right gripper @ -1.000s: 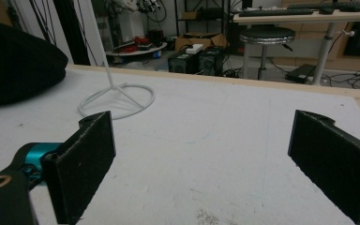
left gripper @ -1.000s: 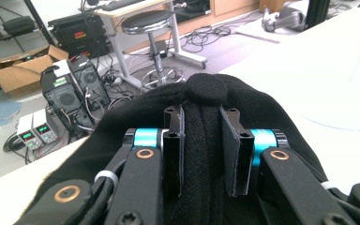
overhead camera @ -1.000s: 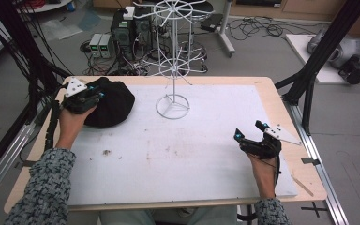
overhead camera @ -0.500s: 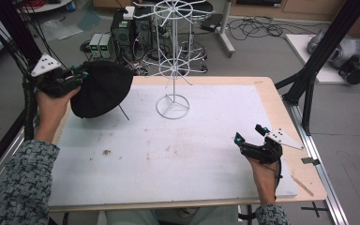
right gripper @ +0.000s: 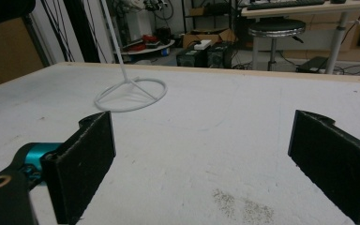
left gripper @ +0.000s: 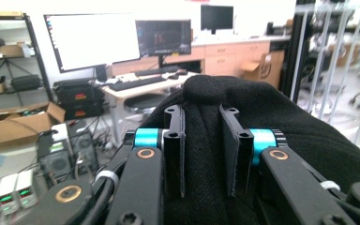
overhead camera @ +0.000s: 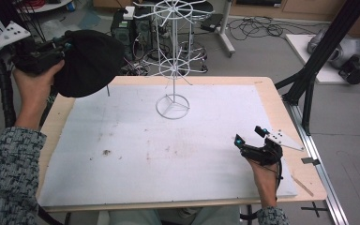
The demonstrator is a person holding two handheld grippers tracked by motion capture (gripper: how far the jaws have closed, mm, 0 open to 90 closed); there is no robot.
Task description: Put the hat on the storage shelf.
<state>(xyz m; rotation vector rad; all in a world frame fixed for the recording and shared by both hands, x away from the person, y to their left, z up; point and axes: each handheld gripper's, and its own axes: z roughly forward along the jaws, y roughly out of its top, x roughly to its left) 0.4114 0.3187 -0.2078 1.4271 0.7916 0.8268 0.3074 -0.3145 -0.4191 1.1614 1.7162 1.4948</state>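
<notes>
The left gripper (overhead camera: 68, 44) is closed on a fold of a black cap (overhead camera: 89, 61) and holds it in the air, past the far left corner of the counter (overhead camera: 281, 108) and beside the white wire stand (overhead camera: 173, 70). In the left gripper view the jaws pinch only a narrow ridge of cloth near the cap's top button (left gripper: 205, 89), so I judge the hold could slip if the hand swings quickly, and the loose cloth could catch on a thin arm of the stand and tip it, because its ring base looks light. The right gripper (overhead camera: 252, 137) rests low at the near right of the counter with its jaws wide apart and nothing between them. Compared with half a second ago, the cap is a little higher and more to the left, and the right gripper has stayed in its place.
</notes>
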